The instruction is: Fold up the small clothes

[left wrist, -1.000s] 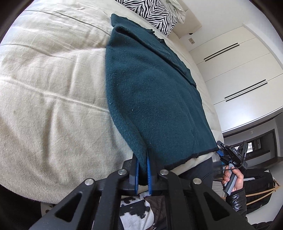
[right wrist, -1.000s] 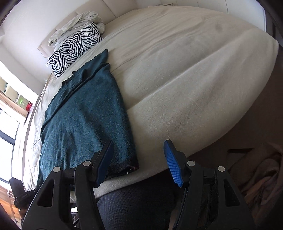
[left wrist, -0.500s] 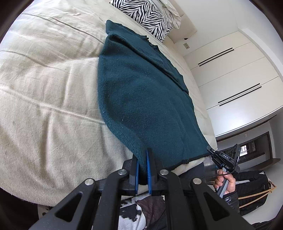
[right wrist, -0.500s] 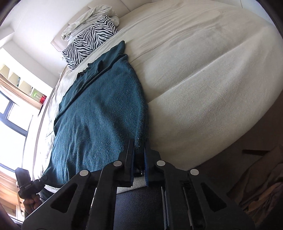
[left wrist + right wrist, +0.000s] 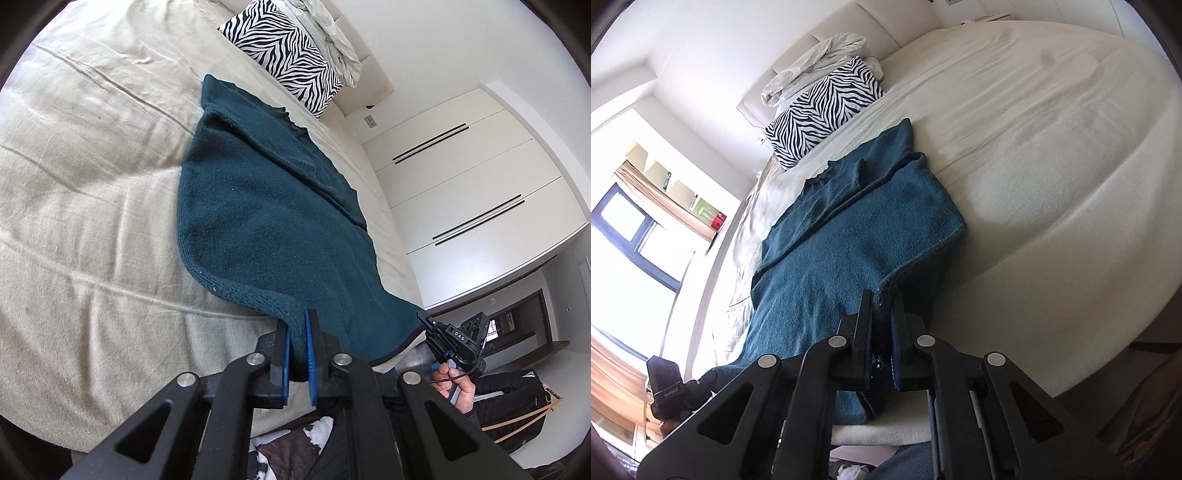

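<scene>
**Teal sweater pinched at both hem corners, lifted off the bed edge**

Garment: dark teal knit sweater [image 5: 273,229], lying on the cream bedspread [image 5: 92,206]. Long axis runs from the foot-side edge of the bed up toward the headboard. The neckline end points at the zebra-print pillow [image 5: 284,48]; the ribbed hem end points at the person. One sleeve is folded in over the body and makes a diagonal ridge across the upper part in both views.

Left gripper [image 5: 296,354]: blue pads drawn in tight on the left hem corner, with knit bunched between them. The hem rises off the bedspread into the grip.

Right gripper [image 5: 880,343]: jaws narrow, clamped on the right hem corner of the sweater [image 5: 849,243]. Fabric stands up between the pads. Next to this corner the side edge is raised, with a shadowed gap under it. From the left wrist view the same gripper [image 5: 430,330] is seen at the far end of the hem, in the person's hand [image 5: 456,387].

Hem between the two grips hangs slack, near the mattress edge.

Surroundings: a crumpled pale sheet [image 5: 820,59] sits behind the pillow, against the headboard. White wardrobe doors [image 5: 461,192] stand on one side of the bed, a window [image 5: 631,229] on the other.
</scene>
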`<move>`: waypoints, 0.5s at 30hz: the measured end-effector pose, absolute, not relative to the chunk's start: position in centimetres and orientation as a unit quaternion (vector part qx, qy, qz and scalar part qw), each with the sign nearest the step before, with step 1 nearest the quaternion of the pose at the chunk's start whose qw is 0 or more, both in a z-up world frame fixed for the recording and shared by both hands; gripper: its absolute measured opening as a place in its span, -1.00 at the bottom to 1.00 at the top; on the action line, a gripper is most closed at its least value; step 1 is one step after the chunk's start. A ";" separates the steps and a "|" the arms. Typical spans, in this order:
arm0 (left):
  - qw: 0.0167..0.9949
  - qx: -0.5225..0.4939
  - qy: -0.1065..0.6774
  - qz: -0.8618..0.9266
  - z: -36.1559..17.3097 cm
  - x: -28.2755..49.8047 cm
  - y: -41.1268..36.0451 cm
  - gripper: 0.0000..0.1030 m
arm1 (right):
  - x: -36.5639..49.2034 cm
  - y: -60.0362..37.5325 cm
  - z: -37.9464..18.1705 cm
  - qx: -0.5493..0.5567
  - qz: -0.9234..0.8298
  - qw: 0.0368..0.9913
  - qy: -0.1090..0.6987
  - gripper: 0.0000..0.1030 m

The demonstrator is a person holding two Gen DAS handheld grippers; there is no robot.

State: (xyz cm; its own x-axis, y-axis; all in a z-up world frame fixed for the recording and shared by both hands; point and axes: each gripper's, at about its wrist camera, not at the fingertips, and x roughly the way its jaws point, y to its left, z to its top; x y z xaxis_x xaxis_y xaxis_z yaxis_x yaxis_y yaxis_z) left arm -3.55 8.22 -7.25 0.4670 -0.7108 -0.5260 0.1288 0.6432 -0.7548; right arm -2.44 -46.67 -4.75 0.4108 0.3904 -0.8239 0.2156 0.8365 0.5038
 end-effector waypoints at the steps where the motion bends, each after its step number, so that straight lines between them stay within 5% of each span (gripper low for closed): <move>1: 0.790 -0.333 0.441 -0.266 -7.2 -3.4 8.1 -0.84 | -2.2 -46.6 -4.8 0.283 0.053 0.791 0.540 -0.87; 15: 0.795 -0.361 0.409 -0.267 -5.8 -0.2 10.2 -0.84 | 1.3 -44.0 -4.2 0.274 0.049 0.800 0.532 -0.87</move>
State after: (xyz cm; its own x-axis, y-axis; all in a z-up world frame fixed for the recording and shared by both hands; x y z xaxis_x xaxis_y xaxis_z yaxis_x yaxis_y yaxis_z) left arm -0.18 10.18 -5.76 0.5233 -0.7190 -0.4574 0.1283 0.5971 -0.7919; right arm 1.34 -44.03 -4.20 0.4288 0.3690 -0.8246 0.2133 0.8456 0.4893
